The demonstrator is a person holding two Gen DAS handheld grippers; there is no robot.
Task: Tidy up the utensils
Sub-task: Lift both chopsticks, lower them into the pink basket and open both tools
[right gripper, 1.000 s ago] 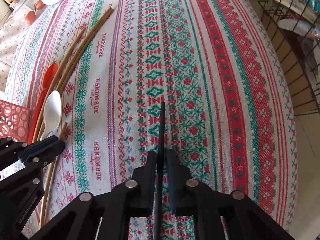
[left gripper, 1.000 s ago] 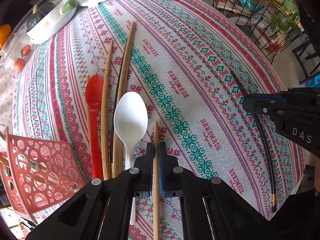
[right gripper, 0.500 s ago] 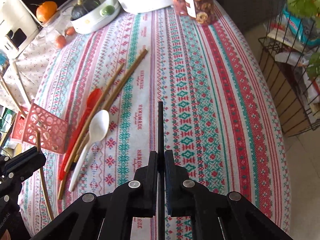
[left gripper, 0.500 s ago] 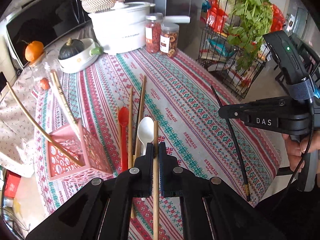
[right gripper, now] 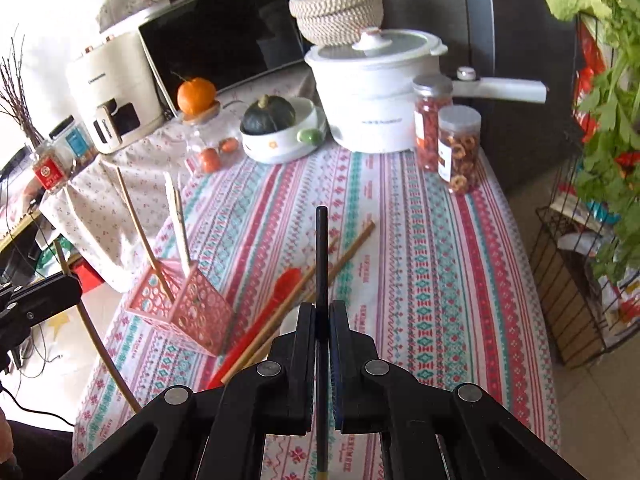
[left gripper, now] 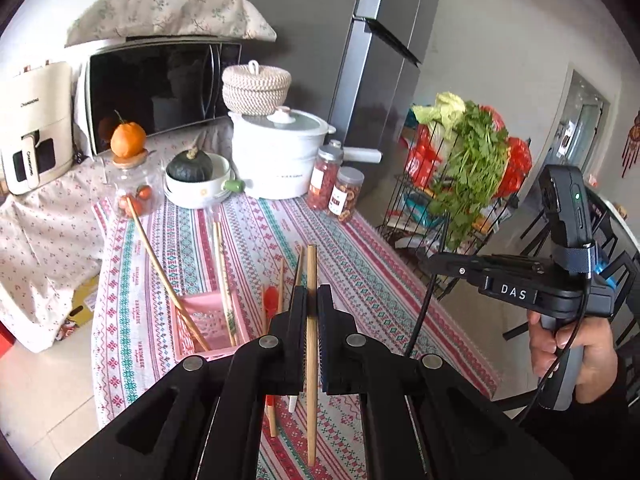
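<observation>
Left gripper (left gripper: pixel 312 304) clamps a wooden chopstick (left gripper: pixel 311 344) and right gripper (right gripper: pixel 322 322) a black chopstick (right gripper: pixel 321 264), both held above the table, probably bound for the pink basket (right gripper: pixel 188 308)

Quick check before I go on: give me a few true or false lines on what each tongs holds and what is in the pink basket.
1. The left tongs grip a wooden chopstick. True.
2. The right tongs are empty. False: they are shut on a black chopstick.
3. The pink basket already holds chopsticks. True.
4. The red spoon stands in the basket. False: it lies on the tablecloth beside the basket.
5. The white pot has no lid. False: its lid is on.
</observation>
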